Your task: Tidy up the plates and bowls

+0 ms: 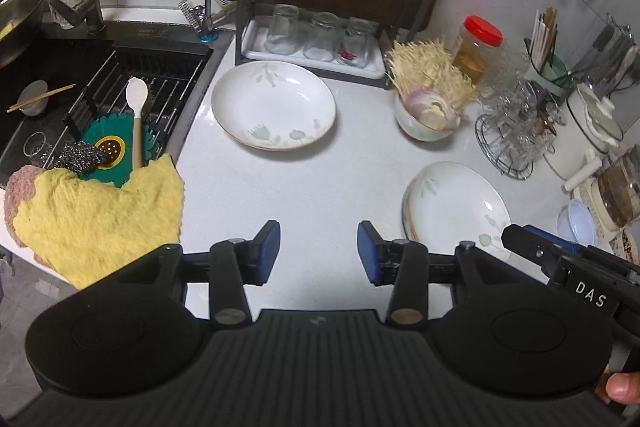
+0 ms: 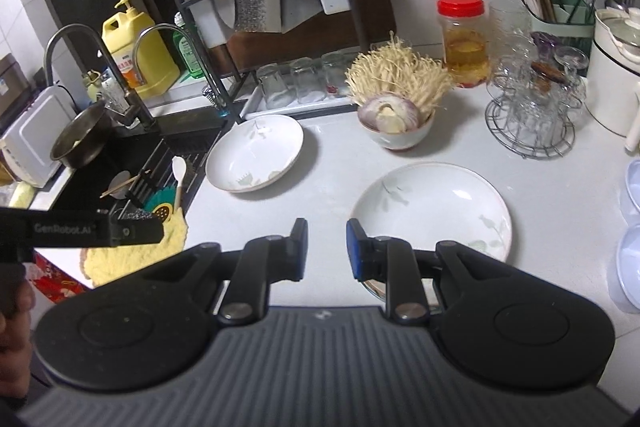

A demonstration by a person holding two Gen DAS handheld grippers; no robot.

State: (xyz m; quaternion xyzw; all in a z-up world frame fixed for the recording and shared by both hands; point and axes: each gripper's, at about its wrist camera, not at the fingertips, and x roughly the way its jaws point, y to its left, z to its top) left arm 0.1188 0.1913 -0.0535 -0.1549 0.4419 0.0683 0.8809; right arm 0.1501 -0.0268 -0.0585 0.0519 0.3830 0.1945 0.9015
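Holding both claws parted, empty: left gripper (image 1: 319,253), right gripper (image 2: 327,249). I fear glazed plate stack (image 2: 432,211) slipping; onion bowl (image 2: 396,131) near.

A yellow cloth (image 1: 100,223) is draping over the sink's (image 1: 60,99) edge. Three upturned glasses (image 1: 316,35) are standing in the rack tray, and a red-lidded jar (image 1: 478,47) is sitting just behind the enoki mushrooms (image 1: 430,71).

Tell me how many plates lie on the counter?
2 visible: one plate near the sink, one plate near the glass rack. The nearer seems to top a stack, possibly hiding more.
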